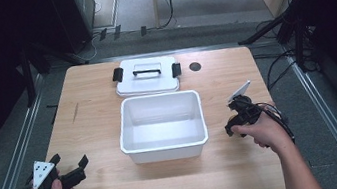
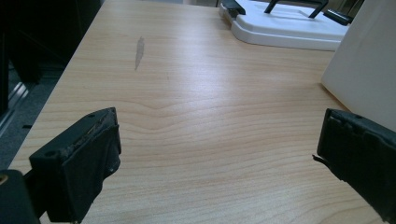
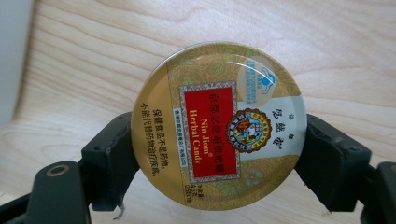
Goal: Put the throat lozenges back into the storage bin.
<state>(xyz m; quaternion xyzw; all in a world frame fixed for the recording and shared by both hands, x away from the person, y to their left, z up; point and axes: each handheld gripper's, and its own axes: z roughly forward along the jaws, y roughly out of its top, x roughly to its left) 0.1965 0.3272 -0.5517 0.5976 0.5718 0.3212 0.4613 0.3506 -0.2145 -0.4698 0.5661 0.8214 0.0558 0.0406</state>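
A round gold tin (image 3: 219,123) with a red "Herbal Candy" label sits flat between the jaws of my right gripper (image 3: 219,142), which is shut on its rim over the wooden table. From above, the right gripper (image 1: 233,129) points down at the table just right of the empty white bin (image 1: 125,126). My left gripper (image 1: 69,160) is near the front left corner, open with nothing in it. In the left gripper view, its jaws (image 2: 219,140) stand wide apart above bare wood.
The bin's white lid (image 1: 146,77) with a black handle and clips lies behind the bin. The lid (image 2: 289,28) and the bin's wall (image 2: 364,70) are ahead and to the right of my left gripper. A dark round hole (image 1: 195,66) marks the tabletop's back right.
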